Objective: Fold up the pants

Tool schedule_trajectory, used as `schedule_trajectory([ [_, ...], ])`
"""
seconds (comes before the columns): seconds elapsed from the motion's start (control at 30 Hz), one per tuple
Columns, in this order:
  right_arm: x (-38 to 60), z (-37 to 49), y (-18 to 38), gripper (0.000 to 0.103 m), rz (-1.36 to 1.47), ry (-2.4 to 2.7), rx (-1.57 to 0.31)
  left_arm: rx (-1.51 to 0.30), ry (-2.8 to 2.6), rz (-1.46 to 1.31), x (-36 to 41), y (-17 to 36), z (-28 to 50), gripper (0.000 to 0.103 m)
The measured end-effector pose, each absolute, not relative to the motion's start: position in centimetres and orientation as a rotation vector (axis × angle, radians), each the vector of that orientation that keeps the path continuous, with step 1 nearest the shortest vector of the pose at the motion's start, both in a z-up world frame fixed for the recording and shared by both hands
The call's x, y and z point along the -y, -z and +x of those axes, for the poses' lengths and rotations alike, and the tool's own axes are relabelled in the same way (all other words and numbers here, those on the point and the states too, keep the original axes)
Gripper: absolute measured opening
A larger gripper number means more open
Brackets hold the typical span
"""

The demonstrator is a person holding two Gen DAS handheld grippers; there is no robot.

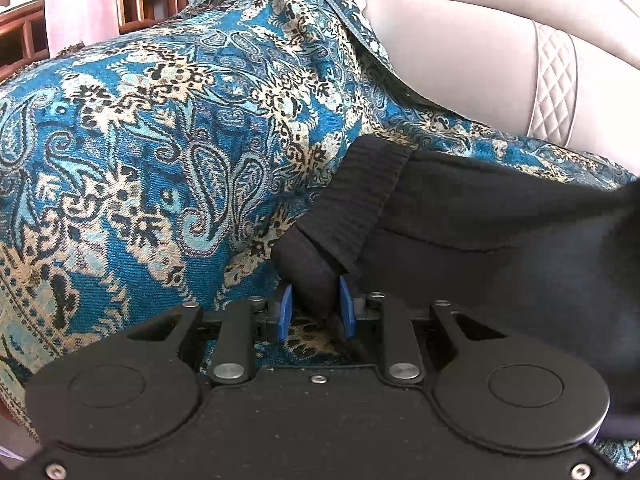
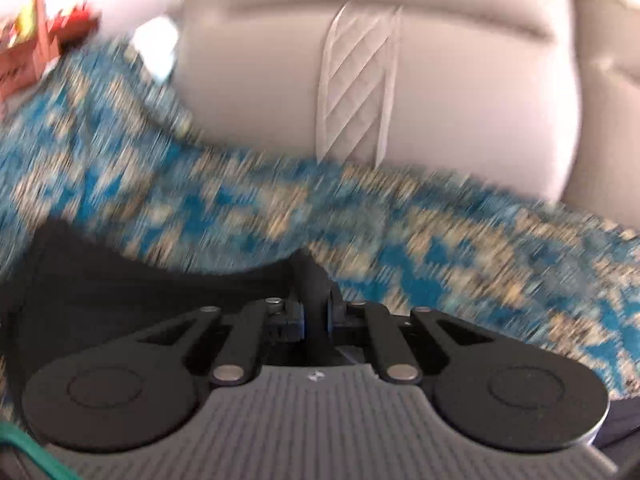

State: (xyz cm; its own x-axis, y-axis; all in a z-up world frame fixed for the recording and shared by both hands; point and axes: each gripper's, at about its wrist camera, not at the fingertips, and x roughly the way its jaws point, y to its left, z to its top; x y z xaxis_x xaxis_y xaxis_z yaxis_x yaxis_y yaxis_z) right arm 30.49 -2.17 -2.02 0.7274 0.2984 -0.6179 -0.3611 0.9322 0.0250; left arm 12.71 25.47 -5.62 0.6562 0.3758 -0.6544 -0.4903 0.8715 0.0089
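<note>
left claw [image 1: 316,306]: clenched on a bunched fold of black pants [image 1: 500,232], blue pads [image 1: 286,312] pressing the cloth from both sides; ribbed cuff [image 1: 368,196] lying just above the grip, angled up to the right. pants spread to the right over a blue and cream patterned throw [image 1: 140,152] draped on a pale leather sofa [image 1: 480,40]; quilted band [image 1: 556,84] on the sofa back behind. wooden shelving [image 1: 148,4] in the far upper left.

right claw [image 2: 316,318]: view blurred; jaws nearly together, gripping a narrow pinch of black pants [image 2: 120,276] that rises between them. rest of the pants to the lower left on the throw [image 2: 240,208]; sofa [image 2: 460,100] behind. green cord [image 2: 28,446] at the lower left corner.
</note>
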Motion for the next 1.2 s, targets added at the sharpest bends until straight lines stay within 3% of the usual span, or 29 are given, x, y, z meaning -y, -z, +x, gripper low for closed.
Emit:
schedule_trajectory([
  [0.13,0.8,32.0,5.0,0.017,-0.165,-0.346,-0.708,-0.695,-0.489,-0.172,-25.5,5.7,12.7,0.025],
  [0.17,0.5,32.0,5.8,0.039,-0.18,-0.347,-0.709,-0.694,-0.487,-0.175,-25.6,5.7,12.6,0.027],
  [0.23,0.1,31.4,5.6,0.055,-0.206,-0.338,-0.679,-0.699,-0.49,-0.172,-26.0,5.6,12.7,0.034],
  [0.27,0.2,31.2,5.2,0.072,-0.196,-0.34,-0.673,-0.702,-0.492,-0.17,-26.2,5.5,12.7,0.036],
  [0.33,0.8,30.1,4.1,0.085,-0.182,-0.361,-0.63,-0.708,-0.483,-0.191,-27.0,5.3,12.8,0.036],
  [0.6,2.9,19.1,1.0,0.09,-0.229,-0.511,-0.484,-0.727,-0.53,-0.19,-27.9,4.9,13.9,0.031],
  [0.83,2.8,14.4,5.0,0.087,-0.26,-0.568,-0.618,-0.751,-0.562,-0.142,-26.7,3.7,14.2,0.032],
  [1.2,20.7,16.0,3.3,0.087,-0.152,0.025,-0.631,-0.622,-0.408,-0.042,-18.2,-0.8,15.3,0.032],
])
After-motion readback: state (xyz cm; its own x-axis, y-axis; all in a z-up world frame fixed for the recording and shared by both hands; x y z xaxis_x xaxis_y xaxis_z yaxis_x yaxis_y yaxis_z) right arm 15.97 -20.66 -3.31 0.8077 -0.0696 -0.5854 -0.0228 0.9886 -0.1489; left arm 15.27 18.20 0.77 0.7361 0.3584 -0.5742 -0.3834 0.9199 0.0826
